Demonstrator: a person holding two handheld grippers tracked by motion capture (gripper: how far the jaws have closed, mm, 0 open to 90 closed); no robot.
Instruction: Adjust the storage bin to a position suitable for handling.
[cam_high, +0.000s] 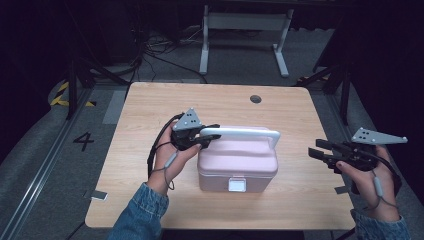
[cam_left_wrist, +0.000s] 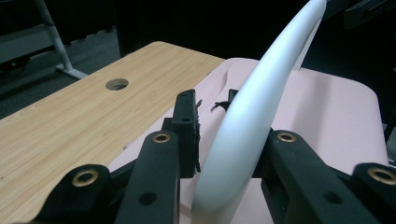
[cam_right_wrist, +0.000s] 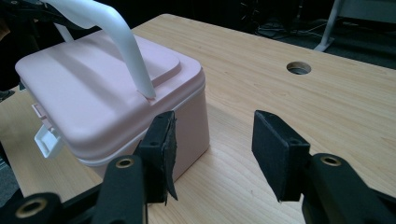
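Observation:
A pink lidded box with a white front latch stands in the middle of the wooden table. Its white handle is raised upright over the lid. My left gripper is shut on the handle's left end. In the left gripper view the handle runs up between the jaws above the pink lid. My right gripper hovers open at the table's right edge, apart from the box. In the right gripper view it faces the box's side with nothing between the pads.
A round cable hole sits near the table's far edge. Bare tabletop lies around the box on every side. Beyond the table stand a white desk frame and loose cables on the floor. A floor mark "4" is at the left.

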